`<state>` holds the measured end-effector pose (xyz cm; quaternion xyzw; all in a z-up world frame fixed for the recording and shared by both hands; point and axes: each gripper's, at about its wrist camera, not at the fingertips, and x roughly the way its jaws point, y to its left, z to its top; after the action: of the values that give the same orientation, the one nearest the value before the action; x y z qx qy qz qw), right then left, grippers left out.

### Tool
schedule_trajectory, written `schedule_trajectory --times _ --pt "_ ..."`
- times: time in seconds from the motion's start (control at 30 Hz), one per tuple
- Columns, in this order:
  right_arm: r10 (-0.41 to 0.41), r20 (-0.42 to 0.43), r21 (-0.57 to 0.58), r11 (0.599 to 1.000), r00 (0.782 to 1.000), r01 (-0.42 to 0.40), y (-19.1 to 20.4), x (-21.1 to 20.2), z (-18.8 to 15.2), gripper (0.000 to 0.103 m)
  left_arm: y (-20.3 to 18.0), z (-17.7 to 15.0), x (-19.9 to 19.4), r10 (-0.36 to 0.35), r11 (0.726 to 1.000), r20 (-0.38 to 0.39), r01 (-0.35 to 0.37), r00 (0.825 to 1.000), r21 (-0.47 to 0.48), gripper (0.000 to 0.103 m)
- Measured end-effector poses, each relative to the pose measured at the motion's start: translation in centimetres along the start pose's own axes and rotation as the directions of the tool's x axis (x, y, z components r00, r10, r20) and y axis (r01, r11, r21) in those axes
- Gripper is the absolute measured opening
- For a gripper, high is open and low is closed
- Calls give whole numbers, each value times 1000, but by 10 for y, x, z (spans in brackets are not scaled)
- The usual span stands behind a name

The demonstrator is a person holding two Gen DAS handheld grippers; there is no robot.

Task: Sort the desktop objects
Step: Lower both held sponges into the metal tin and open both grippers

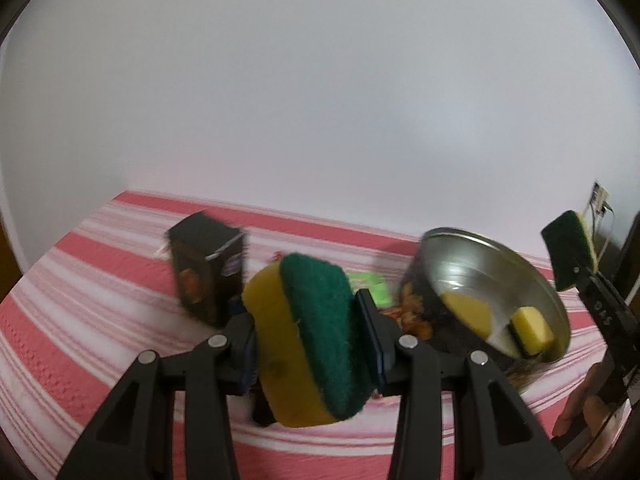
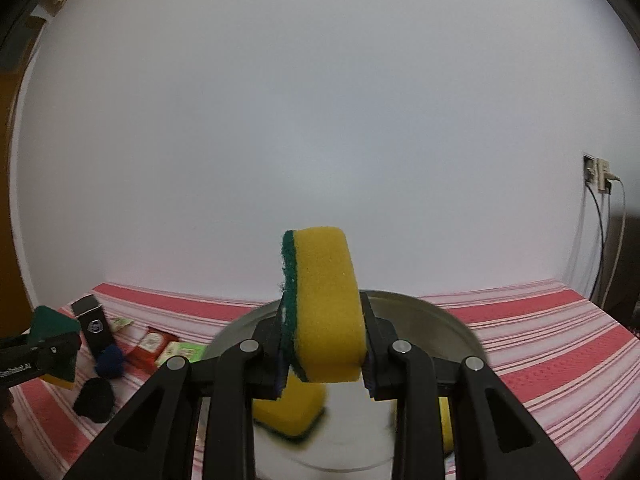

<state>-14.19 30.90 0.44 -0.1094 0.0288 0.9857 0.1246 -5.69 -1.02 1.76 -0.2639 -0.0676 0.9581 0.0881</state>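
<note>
My left gripper (image 1: 310, 344) is shut on a yellow and green sponge (image 1: 308, 344), held above the red striped cloth. My right gripper (image 2: 324, 348) is shut on another yellow and green sponge (image 2: 324, 308), held over a steel bowl (image 2: 448, 320). In the left wrist view the bowl (image 1: 480, 264) stands at the right with a sponge (image 1: 532, 330) lying inside, and the right gripper's sponge (image 1: 568, 254) shows above its rim. A sponge (image 2: 290, 412) lies in the bowl under my right gripper. The left gripper's sponge (image 2: 52, 334) shows at the far left.
A dark box (image 1: 208, 270) stands on the cloth left of the bowl; it also shows in the right wrist view (image 2: 93, 328). Small green and red packets (image 2: 166, 350), a blue pom-pom (image 2: 110, 362) and a black pom-pom (image 2: 96, 398) lie nearby. A white wall is behind.
</note>
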Motion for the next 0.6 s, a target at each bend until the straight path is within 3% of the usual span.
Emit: schedule_trajectory --times 0.23,0.6 --pt "-80 1 37 996 997 80 -41 5 2 31 -67 12 9 -86 989 32 82 996 125 42" --pt "-181 -50 70 980 982 184 -99 23 1 31 -139 13 49 -144 973 -26 146 989 178 42"
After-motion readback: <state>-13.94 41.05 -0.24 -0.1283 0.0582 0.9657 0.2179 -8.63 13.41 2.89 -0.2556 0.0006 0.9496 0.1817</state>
